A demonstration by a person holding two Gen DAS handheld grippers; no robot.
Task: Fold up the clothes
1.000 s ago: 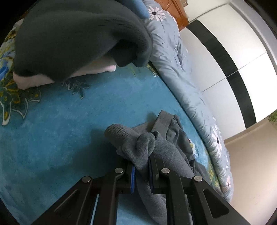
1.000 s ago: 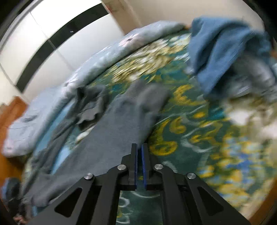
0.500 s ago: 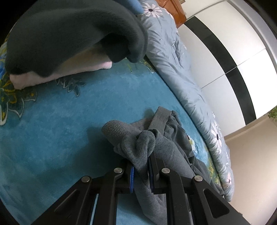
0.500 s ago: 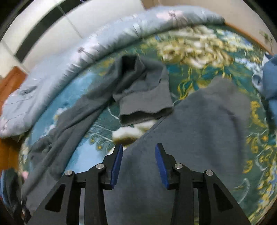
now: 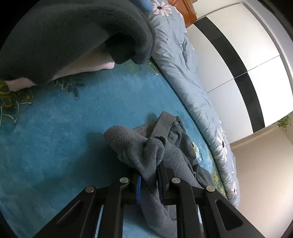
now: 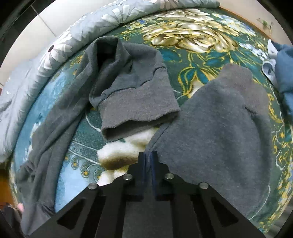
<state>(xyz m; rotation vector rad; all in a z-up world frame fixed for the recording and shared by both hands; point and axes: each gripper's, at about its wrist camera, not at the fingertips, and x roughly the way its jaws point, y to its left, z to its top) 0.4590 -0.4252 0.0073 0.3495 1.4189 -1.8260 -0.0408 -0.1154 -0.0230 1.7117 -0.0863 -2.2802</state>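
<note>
While you kneel at the blanket [image 5: 55, 128]:
Left gripper [image 5: 149, 175]: you pinch the sweater [image 5: 170, 155] cuff.
Right gripper [image 6: 148, 155]: pressed together at that sweater's [image 6: 219, 131] edge, grip unclear.

Soft, even daylight and sharp focus in both views, with faint shadows, curved fisheye edges and black corners.

Matt grey fleece garment [image 6: 219, 128], fuzzy white lining [image 6: 126, 152], plush blanket [image 5: 55, 137].

Teal floral bedspread [image 6: 197, 53], pale blue daisy-print quilt [image 5: 185, 73], white wardrobe doors [image 5: 238, 45], orange wooden furniture [image 5: 188, 11]
</note>
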